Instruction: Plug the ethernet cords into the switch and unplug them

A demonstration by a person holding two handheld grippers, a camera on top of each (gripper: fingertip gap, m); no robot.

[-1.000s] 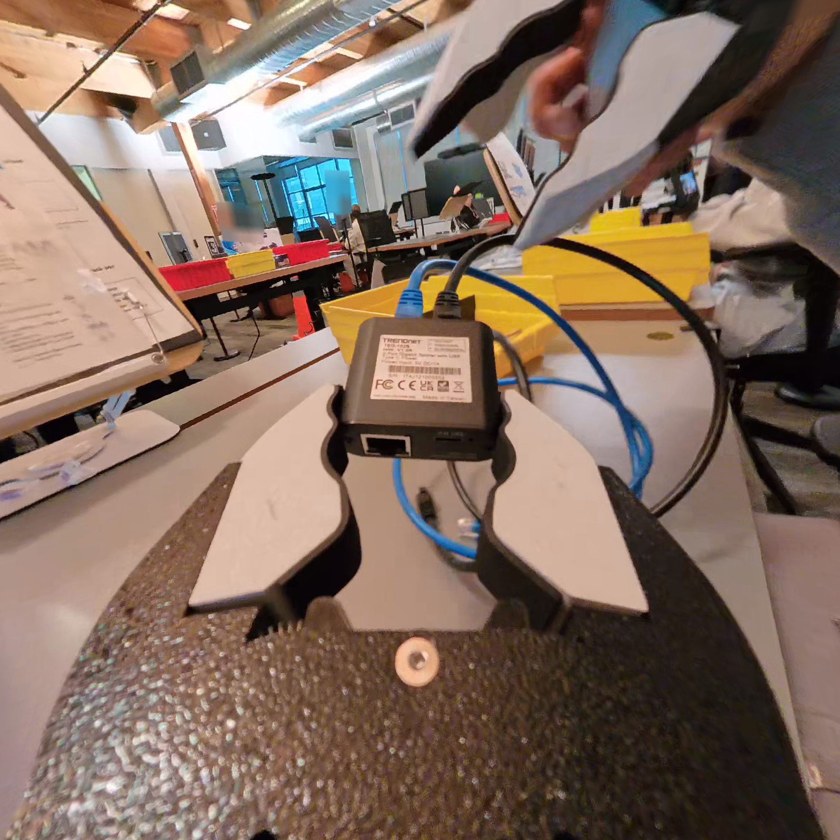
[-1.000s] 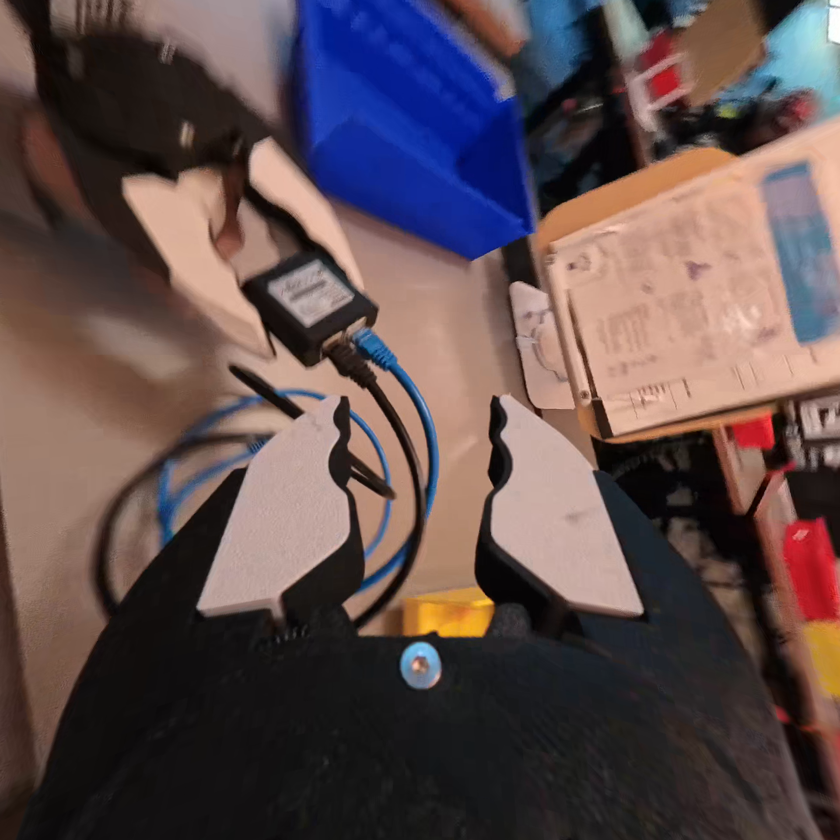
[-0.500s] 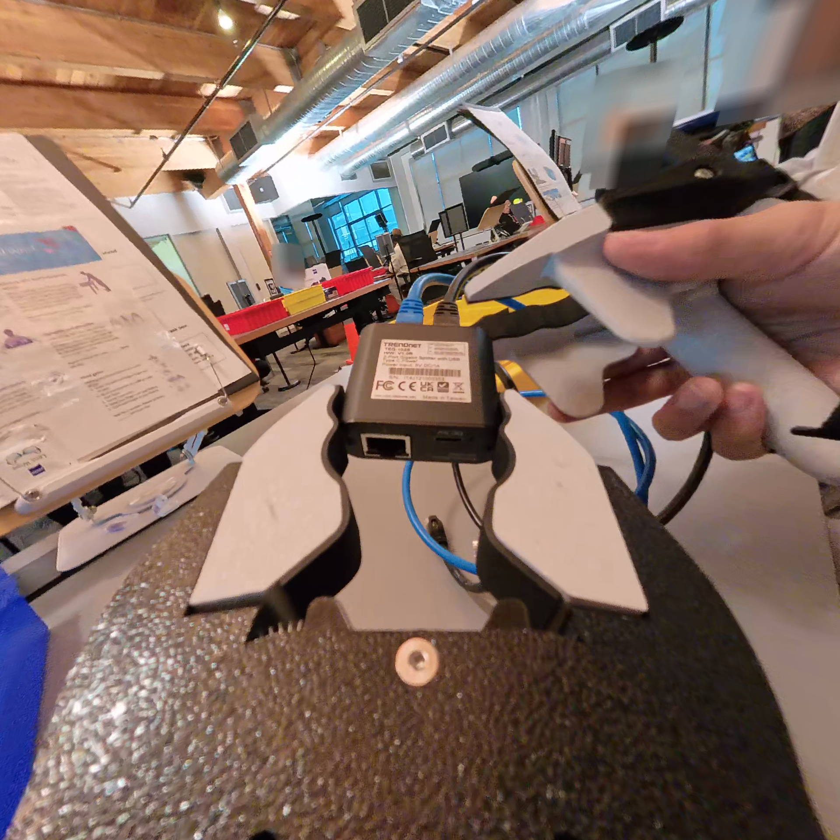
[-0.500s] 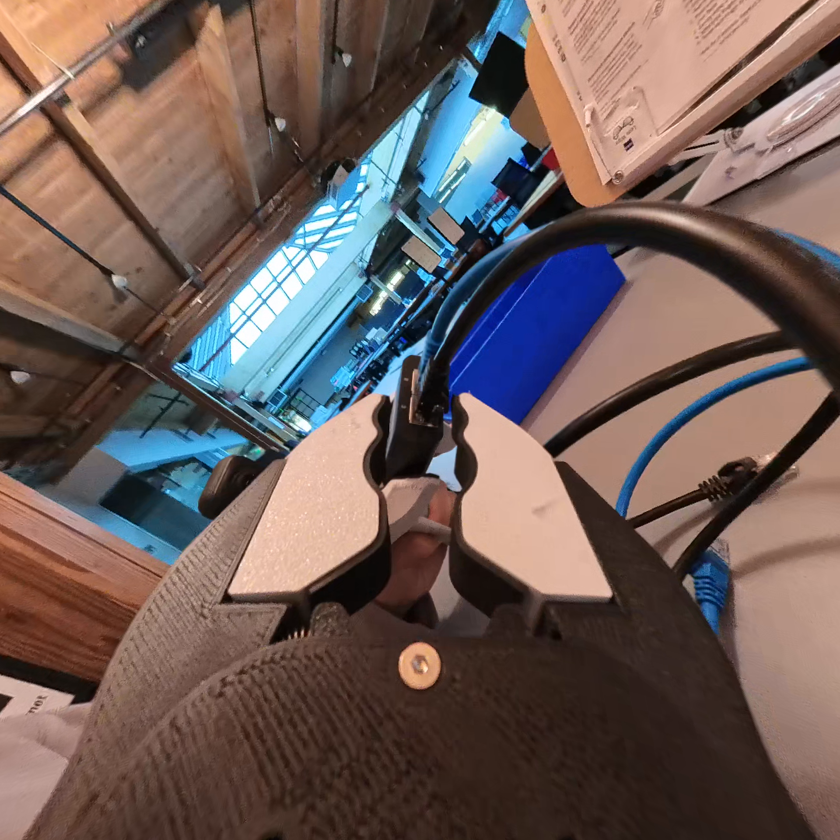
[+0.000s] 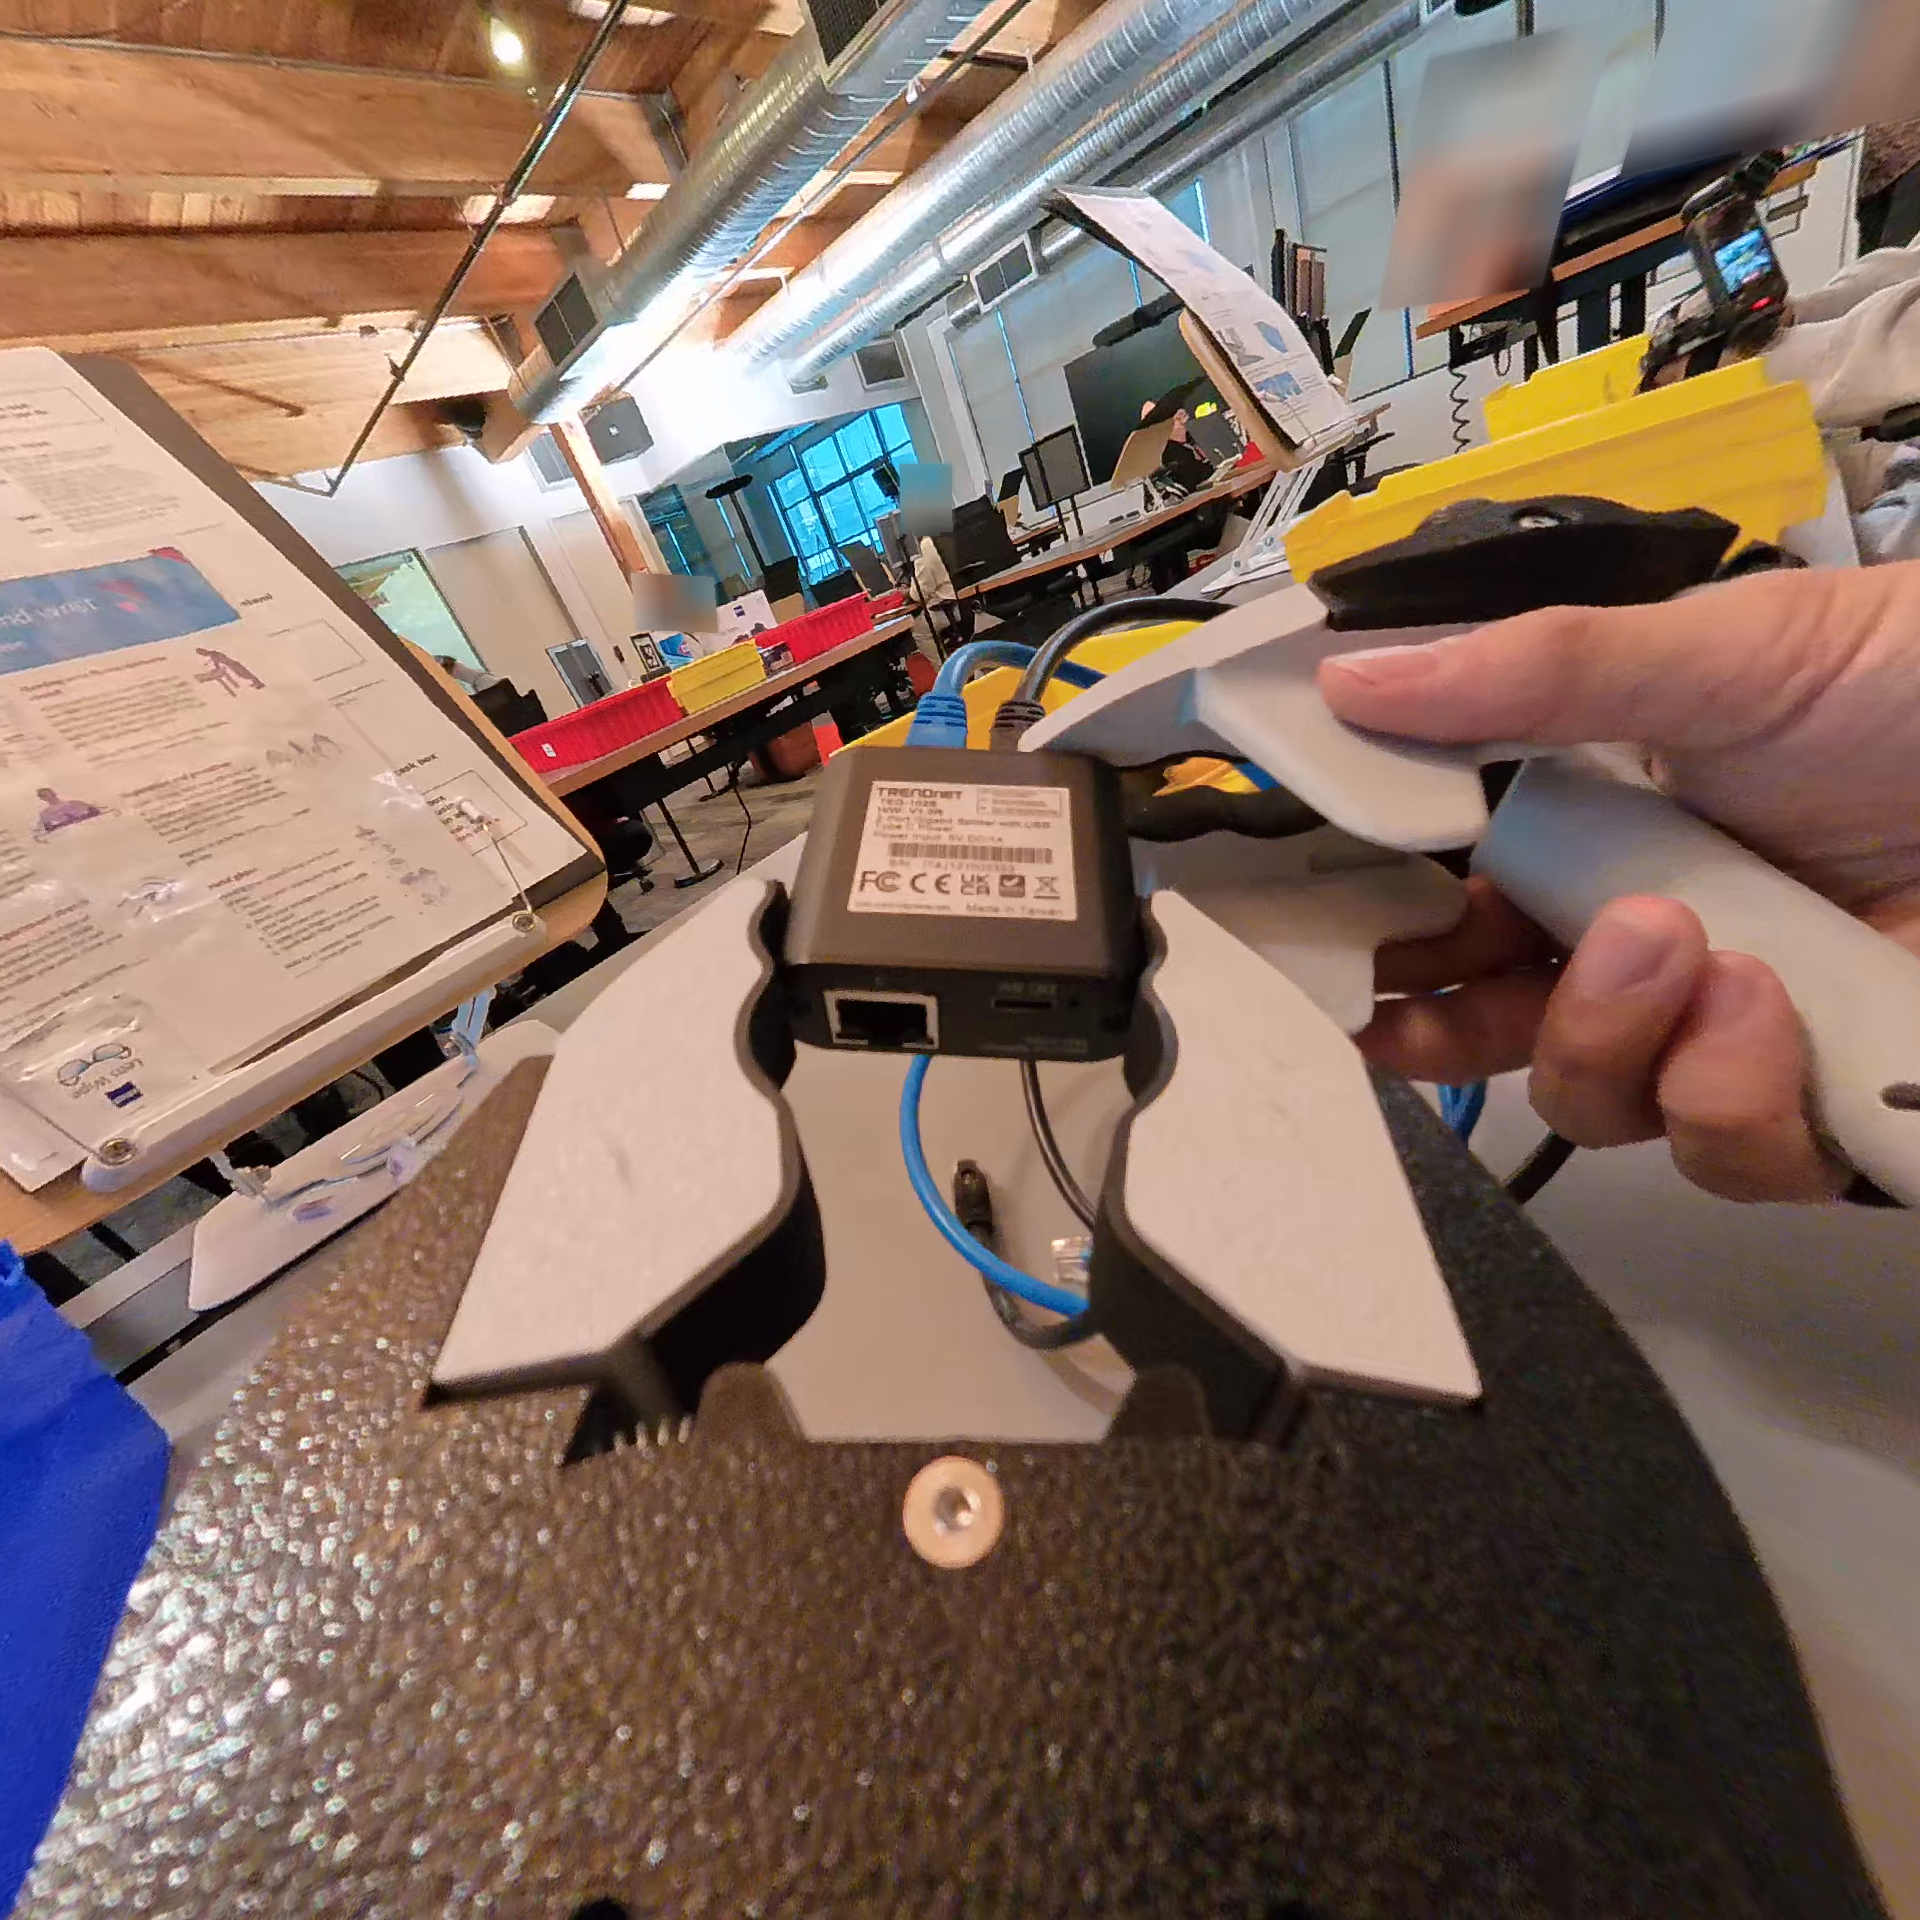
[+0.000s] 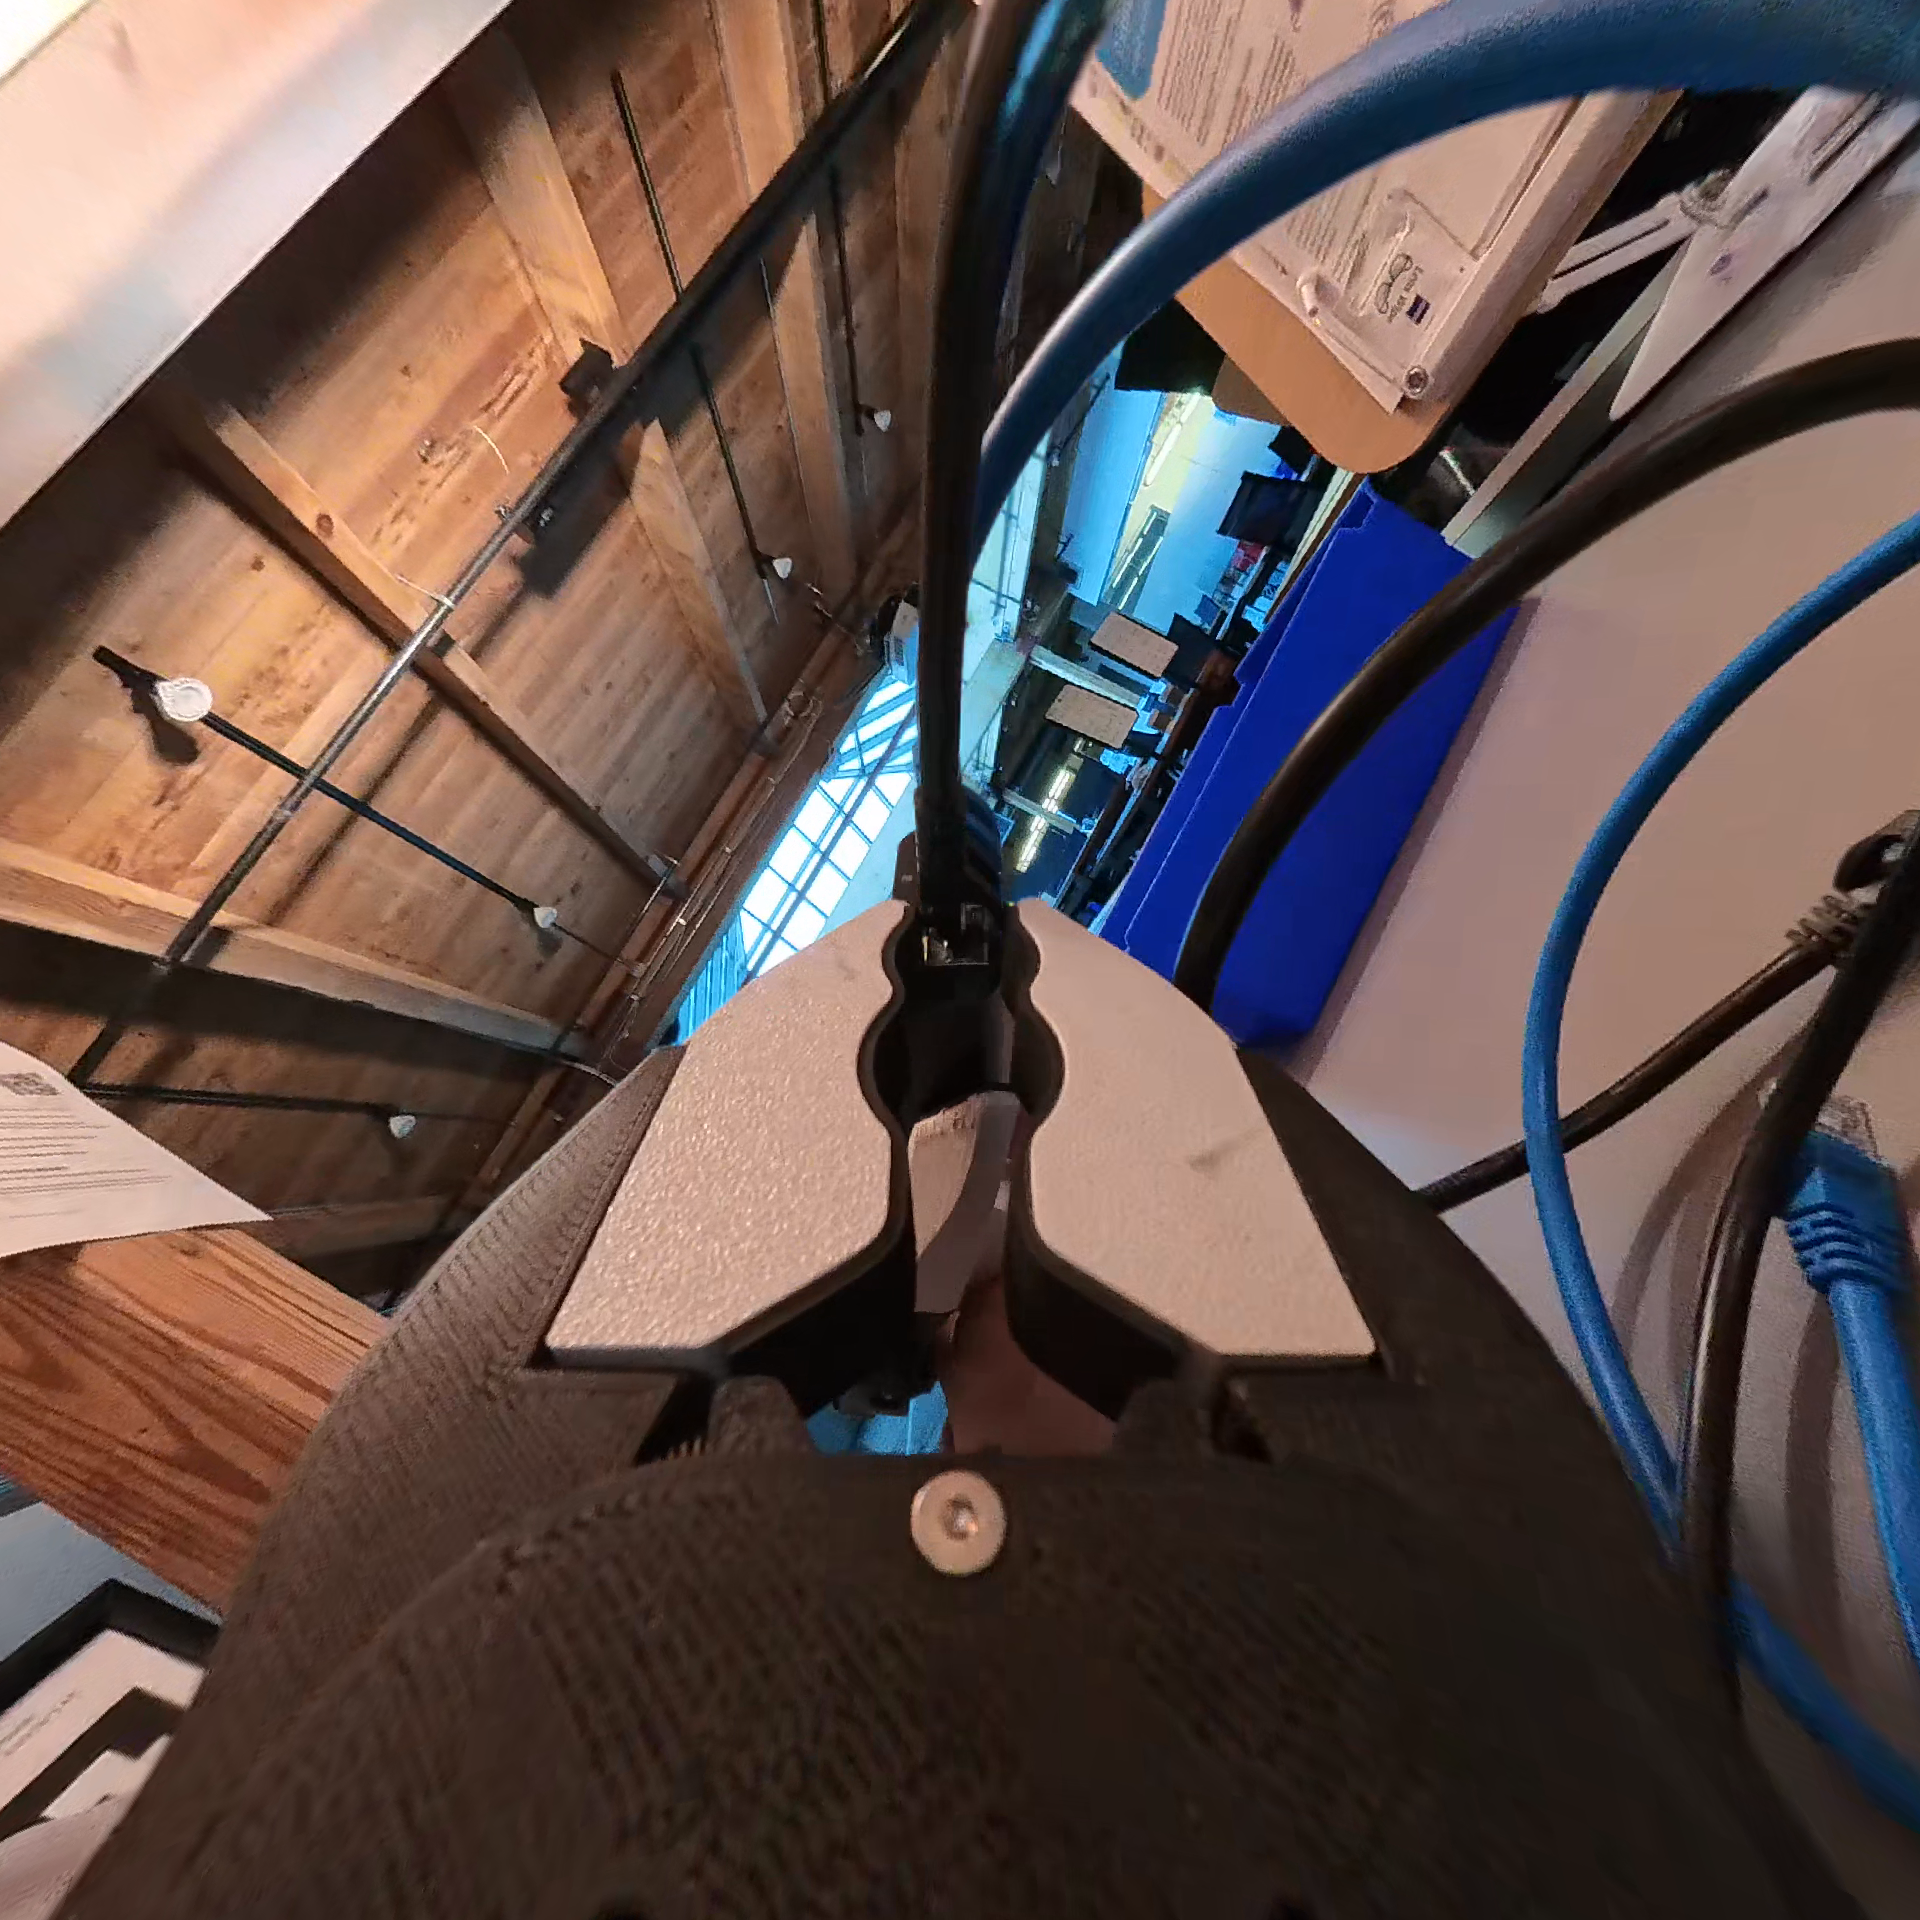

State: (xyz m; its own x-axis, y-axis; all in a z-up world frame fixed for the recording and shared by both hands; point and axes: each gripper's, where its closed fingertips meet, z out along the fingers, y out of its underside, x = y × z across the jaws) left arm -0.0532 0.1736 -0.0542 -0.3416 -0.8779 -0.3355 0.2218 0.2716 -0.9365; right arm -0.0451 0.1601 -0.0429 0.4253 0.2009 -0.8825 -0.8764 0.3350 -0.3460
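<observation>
My left gripper (image 5: 961,935) is shut on the black switch (image 5: 961,862) and holds it above the grey table (image 5: 1714,1403). A blue cord (image 5: 940,717) and a black cord (image 5: 1023,717) are plugged into its far side. My right gripper (image 6: 956,935), held by a hand (image 5: 1714,727), comes in from the right. It is shut on the black cord's plug (image 6: 951,920) at the switch. The black cord (image 6: 940,520) and the blue cord (image 6: 1143,312) arch away from it. The cords' loose ends (image 5: 971,1184) lie on the table under the switch.
A document stand (image 5: 208,779) stands at the left. A blue bin (image 6: 1299,831) sits on the table behind my left gripper. Yellow bins (image 5: 1610,468) stand at the far right. Cord loops (image 6: 1558,1039) lie on the table.
My right gripper came down from above to the switch's far side and closed on the black cord's plug. My left gripper kept hold of the switch and turned slightly left.
</observation>
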